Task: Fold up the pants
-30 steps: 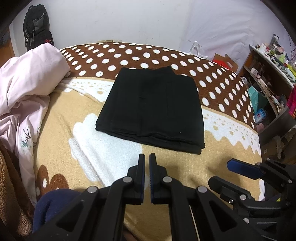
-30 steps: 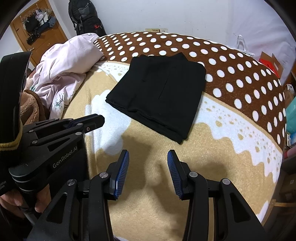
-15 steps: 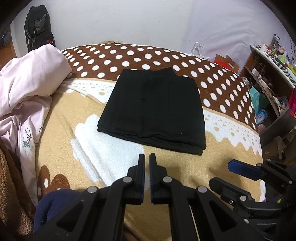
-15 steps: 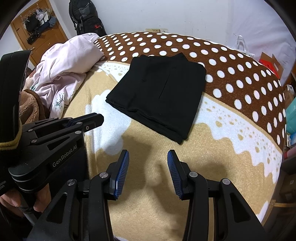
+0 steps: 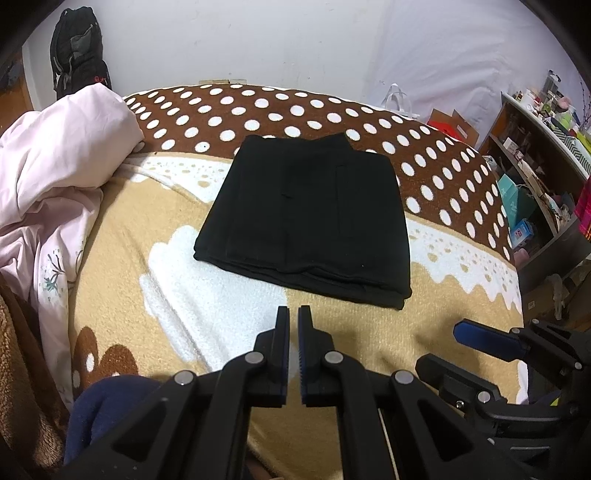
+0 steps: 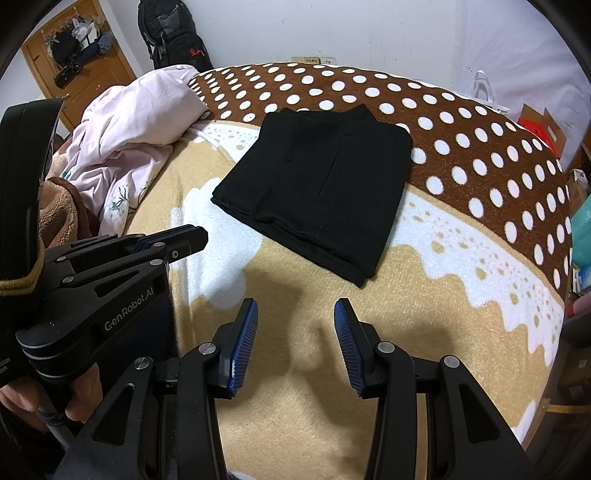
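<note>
The black pants (image 5: 310, 218) lie folded into a flat, neat rectangle in the middle of the bed; they also show in the right wrist view (image 6: 317, 184). My left gripper (image 5: 293, 314) is shut and empty, held just short of the pants' near edge. It also shows at the left of the right wrist view (image 6: 192, 236). My right gripper (image 6: 295, 314) is open and empty above the blanket, short of the pants' near corner. Its blue pad (image 5: 484, 338) shows at the lower right of the left wrist view.
The bed has a tan, white and brown polka-dot blanket (image 5: 129, 295). A pink duvet (image 5: 55, 166) is bunched at the left. Cluttered shelves (image 5: 535, 166) stand at the right. A black backpack (image 6: 170, 33) leans on the wall beside a wooden door (image 6: 77, 66).
Both grippers have stayed nearly still; the left wrist view has drifted slightly. The pants have not moved.
</note>
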Motion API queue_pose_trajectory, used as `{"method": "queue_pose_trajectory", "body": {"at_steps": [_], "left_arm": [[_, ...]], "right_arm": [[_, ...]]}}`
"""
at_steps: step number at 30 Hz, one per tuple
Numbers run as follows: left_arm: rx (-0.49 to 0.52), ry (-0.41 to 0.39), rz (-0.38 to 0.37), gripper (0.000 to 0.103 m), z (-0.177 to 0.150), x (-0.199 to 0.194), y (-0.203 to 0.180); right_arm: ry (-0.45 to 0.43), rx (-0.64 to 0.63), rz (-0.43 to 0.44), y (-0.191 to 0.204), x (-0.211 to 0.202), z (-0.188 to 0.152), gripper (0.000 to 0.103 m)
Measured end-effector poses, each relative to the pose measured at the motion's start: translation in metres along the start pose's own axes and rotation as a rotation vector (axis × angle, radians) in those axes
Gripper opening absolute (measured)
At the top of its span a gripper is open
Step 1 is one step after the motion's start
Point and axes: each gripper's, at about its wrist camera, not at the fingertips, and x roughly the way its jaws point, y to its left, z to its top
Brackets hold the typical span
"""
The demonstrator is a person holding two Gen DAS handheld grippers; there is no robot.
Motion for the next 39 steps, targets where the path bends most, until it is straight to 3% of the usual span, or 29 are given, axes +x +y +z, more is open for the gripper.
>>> {"method": "queue_pose_trajectory", "body": {"at_steps": [39], "left_arm": [[-0.019, 0.013, -0.003, 0.005, -0.0015, 0.0047, -0.0002]], "right_arm": [[0.006, -0.014, 0.007, -0.0003, 0.0018, 0.0033, 0.044]]}}
